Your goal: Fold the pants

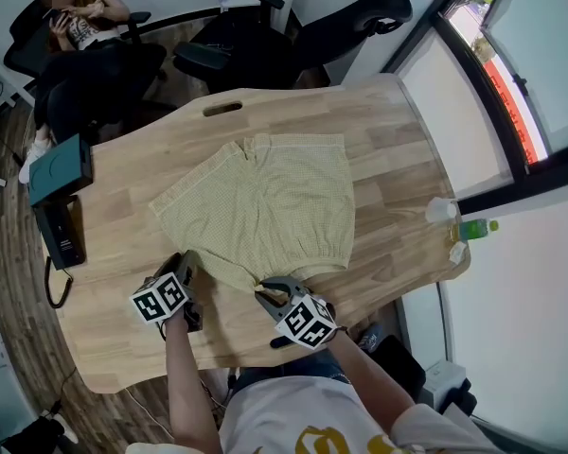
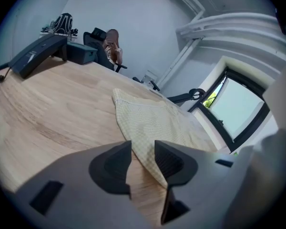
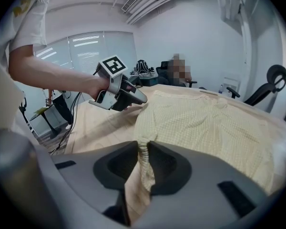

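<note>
Pale yellow checked short pants [image 1: 265, 206] lie spread flat on the wooden table [image 1: 398, 140], with the near edge toward me. My left gripper [image 1: 185, 265] is at the near left corner of the fabric. In the left gripper view its jaws [image 2: 142, 154] stand apart with the cloth's edge [image 2: 148, 128] lying between them, not pinched. My right gripper [image 1: 270, 289] is at the near edge further right. In the right gripper view it [image 3: 144, 159] is shut on a bunched bit of the pants [image 3: 205, 123]. The left gripper [image 3: 131, 95] also shows there, at the cloth's far corner.
A teal box [image 1: 62, 168] and a black desk phone [image 1: 62, 230] sit at the table's left edge. A plastic cup [image 1: 442, 209] and a green bottle [image 1: 475, 227] stand at the right edge. Office chairs [image 1: 265, 36] and a seated person [image 1: 76, 26] are beyond the table.
</note>
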Motion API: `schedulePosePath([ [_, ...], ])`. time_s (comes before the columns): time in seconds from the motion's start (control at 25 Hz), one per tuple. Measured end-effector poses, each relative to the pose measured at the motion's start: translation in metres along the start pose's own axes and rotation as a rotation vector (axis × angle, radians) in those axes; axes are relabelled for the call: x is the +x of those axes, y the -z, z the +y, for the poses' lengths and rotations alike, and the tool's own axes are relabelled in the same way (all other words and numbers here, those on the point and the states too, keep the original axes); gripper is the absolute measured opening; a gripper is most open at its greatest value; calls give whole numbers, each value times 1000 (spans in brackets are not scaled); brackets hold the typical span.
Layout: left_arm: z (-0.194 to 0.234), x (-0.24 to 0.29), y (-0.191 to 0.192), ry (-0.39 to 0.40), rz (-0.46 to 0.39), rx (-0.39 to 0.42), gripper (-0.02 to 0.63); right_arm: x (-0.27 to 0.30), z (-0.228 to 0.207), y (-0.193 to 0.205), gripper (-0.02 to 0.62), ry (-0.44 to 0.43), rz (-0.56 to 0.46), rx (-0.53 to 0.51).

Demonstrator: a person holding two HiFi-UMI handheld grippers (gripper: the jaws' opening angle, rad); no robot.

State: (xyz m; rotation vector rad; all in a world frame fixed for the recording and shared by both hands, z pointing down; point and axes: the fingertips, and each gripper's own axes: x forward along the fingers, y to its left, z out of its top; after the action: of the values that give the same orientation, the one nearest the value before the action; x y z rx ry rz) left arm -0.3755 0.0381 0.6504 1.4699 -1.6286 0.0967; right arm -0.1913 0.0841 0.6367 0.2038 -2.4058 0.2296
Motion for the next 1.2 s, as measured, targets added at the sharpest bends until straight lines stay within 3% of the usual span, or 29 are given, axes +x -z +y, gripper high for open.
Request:
schedulePosePath([
  [0.32,3,11,-1,-8,21,-21,167,2,0,1,71,8,2,9],
  [0.48,8,17,1,-19,48,-33,41,1,-2,-1,70,16,1,22],
  [0.56,9,17,1,-24,60,-32,15,0,-2,-3,69,16,0,22],
  [0.84,-3,9,-18,20,-12,-77,11,-3,-8,-13,69,18,-36,85],
  [1.2,-55,16,-60,101,-72,-28,11,-23,-25,-26,66,47,-103,161],
])
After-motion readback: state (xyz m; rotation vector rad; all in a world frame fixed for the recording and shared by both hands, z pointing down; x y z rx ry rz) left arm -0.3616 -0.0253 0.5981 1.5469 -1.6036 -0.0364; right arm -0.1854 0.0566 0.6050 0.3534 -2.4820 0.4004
